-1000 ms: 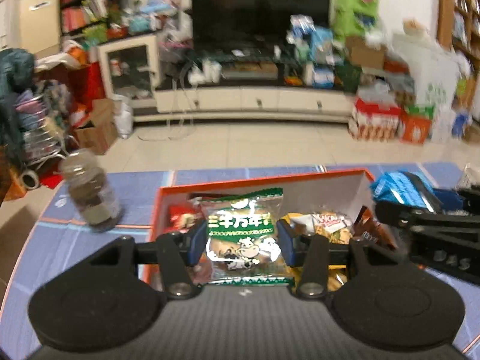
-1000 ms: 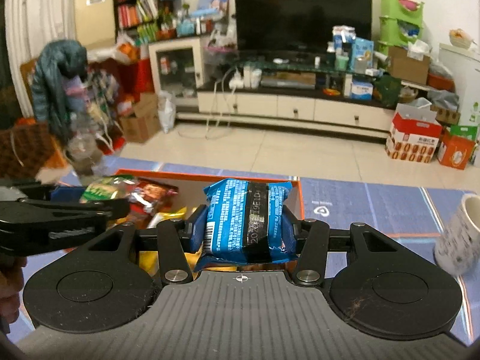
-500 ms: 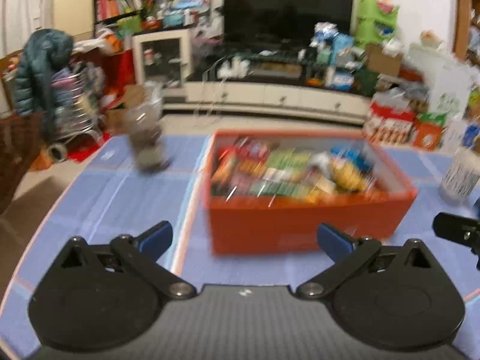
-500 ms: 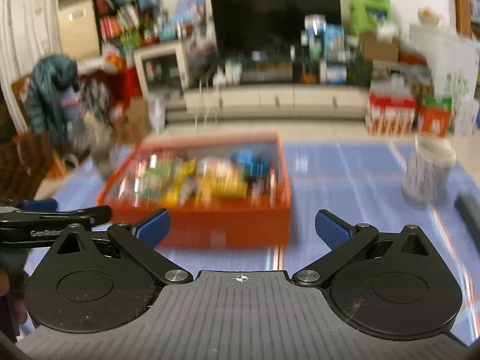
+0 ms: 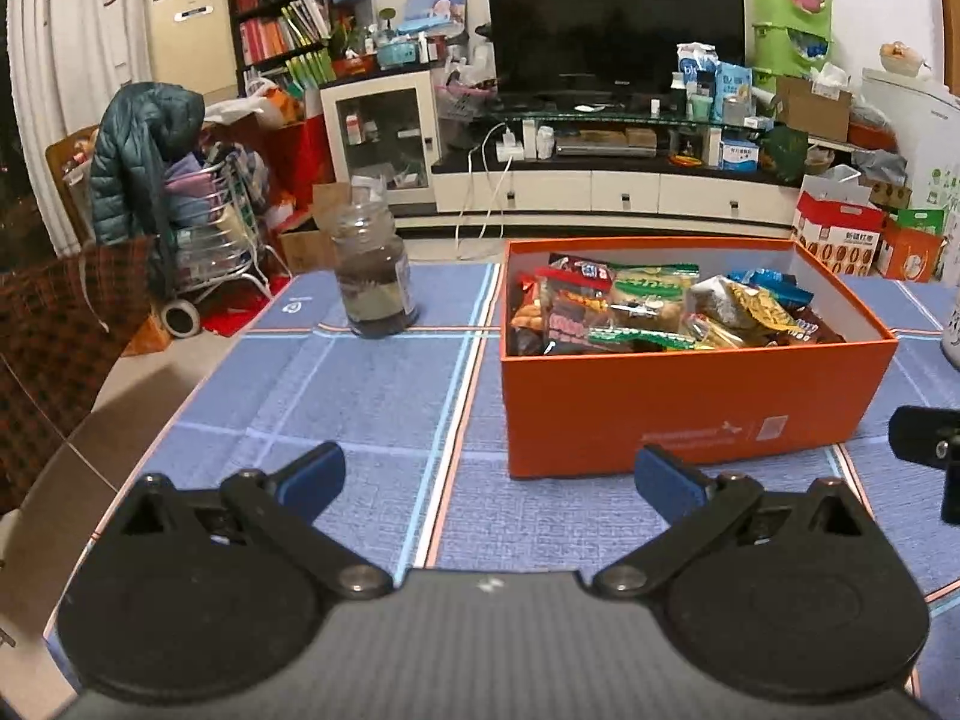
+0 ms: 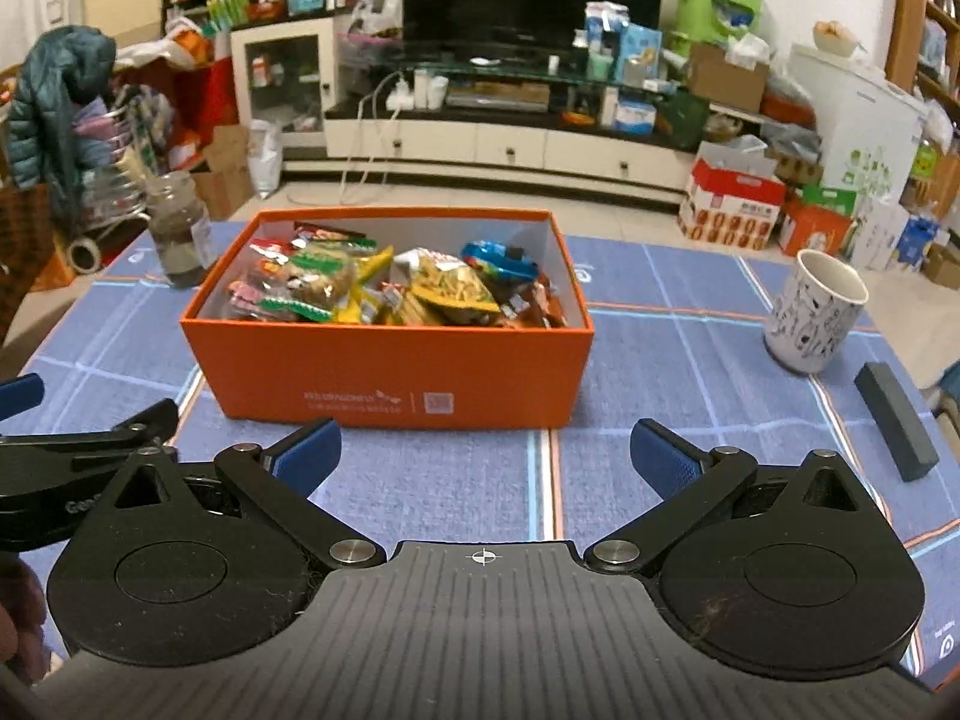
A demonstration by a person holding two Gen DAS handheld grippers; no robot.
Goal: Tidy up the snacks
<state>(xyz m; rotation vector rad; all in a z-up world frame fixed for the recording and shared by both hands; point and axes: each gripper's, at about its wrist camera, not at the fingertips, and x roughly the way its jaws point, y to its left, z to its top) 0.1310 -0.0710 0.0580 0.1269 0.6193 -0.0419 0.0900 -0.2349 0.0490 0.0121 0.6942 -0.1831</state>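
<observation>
**Clerk:** Item one, the snacks?

**Me:** Snack packets [image 6: 384,288], assorted wrappers, heaped loose inside the orange box [image 6: 390,372]. The box stands mid-table on the blue cloth [image 6: 660,360], its top off, so packets can go in from above. No packet shows outside it in either view.

**Clerk:** Item two, your tools?

**Me:** Left tongs [image 5: 489,477]: jaws spread wide, nothing between them, held on the near side of the box. Right tongs [image 6: 485,461]: the same, wide and empty, pointed at the box front. I judge both are kept clear of the box because no packet is left to carry.

**Clerk:** Sundries?

**Me:** Glass jar [image 5: 375,276], upright, left of the box and apart from it. Patterned cup [image 6: 816,312], upright, well to the right. Dark bar [image 6: 897,429] lying flat near the cup. None are snacks; I judge they stay out.
</observation>
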